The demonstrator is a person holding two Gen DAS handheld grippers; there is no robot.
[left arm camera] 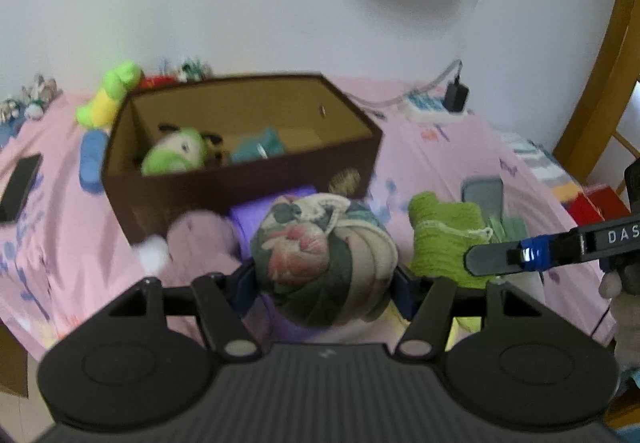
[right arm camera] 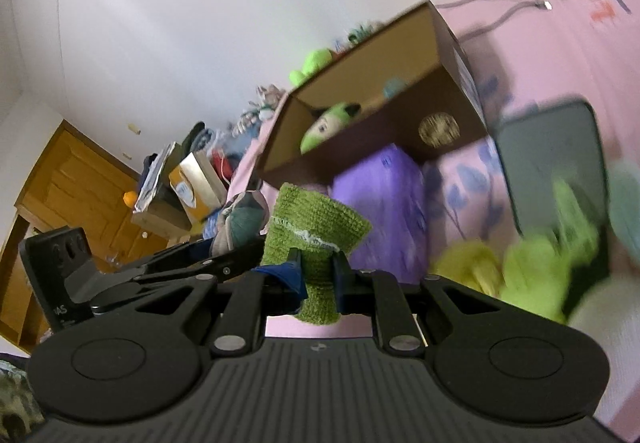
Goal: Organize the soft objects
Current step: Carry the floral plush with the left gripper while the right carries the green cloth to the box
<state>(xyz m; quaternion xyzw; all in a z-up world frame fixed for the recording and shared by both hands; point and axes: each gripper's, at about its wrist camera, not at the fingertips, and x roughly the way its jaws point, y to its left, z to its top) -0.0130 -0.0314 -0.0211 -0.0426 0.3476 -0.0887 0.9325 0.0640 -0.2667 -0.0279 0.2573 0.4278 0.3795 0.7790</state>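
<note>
My left gripper (left arm camera: 325, 279) is shut on a floral fabric ball (left arm camera: 324, 255), held above the pink bed in front of a brown cardboard box (left arm camera: 248, 187). The box holds a green plush toy (left arm camera: 176, 155) and a teal soft item (left arm camera: 258, 149). My right gripper (right arm camera: 318, 279) is shut on a green knitted cloth (right arm camera: 316, 231); it also shows in the left wrist view (left arm camera: 444, 231), to the right of the ball. The floral ball shows in the right wrist view (right arm camera: 242, 221) to the left. The box (right arm camera: 372, 147) lies ahead.
A purple pack (right arm camera: 380, 203) lies before the box. A green-yellow plush (left arm camera: 108, 95) lies behind the box, a black phone (left arm camera: 20, 187) at left, a power strip (left arm camera: 432, 105) at back right, a dark tablet (right arm camera: 552, 159) and green soft items (right arm camera: 536, 275) at right.
</note>
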